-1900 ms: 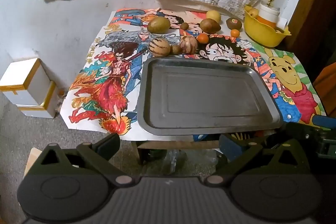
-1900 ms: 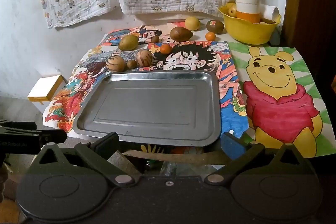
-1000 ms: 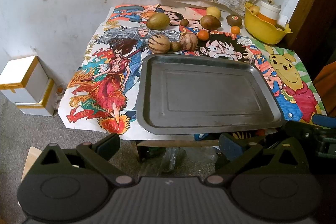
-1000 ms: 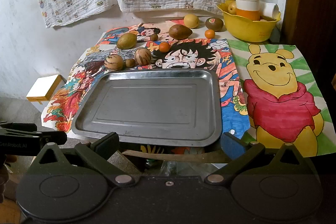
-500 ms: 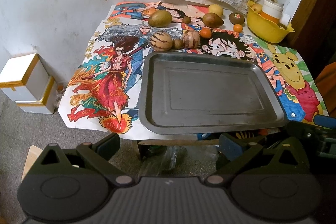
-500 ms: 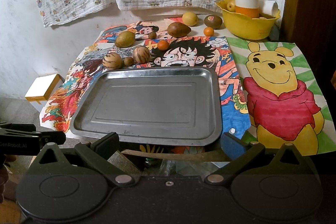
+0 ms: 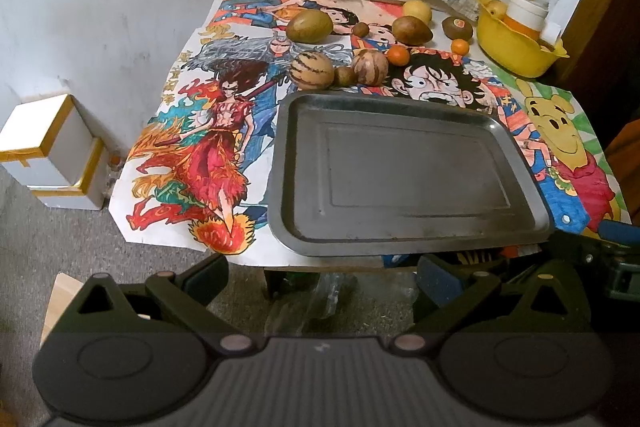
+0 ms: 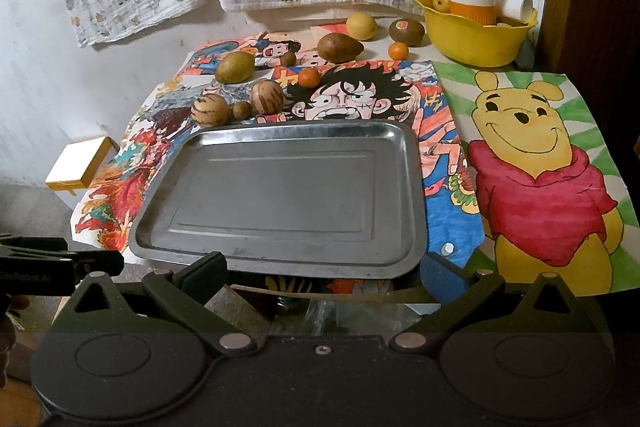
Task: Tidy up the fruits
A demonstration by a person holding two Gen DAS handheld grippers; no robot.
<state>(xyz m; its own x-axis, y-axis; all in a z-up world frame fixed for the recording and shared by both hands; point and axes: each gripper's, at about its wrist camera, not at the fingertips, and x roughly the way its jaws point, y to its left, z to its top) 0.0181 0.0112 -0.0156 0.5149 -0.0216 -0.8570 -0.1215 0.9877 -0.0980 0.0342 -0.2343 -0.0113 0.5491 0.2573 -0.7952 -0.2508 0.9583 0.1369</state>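
The fruits [image 8: 267, 95] sit in a loose cluster on the table's far half, just beyond the far edge of the bare metal tray [image 8: 280, 259], which lies on cartoon drawings [image 8: 536, 155]. The yellow bowl [image 8: 472, 39] in the far right corner hides part of its contents, and the table's near edge is cut off behind both tools. Since a moment ago the view has crept slightly closer; nothing on the table has moved. The left gripper [image 7: 322, 275] and right gripper [image 8: 322, 273] hover before the near edge, spread wide, holding nothing.
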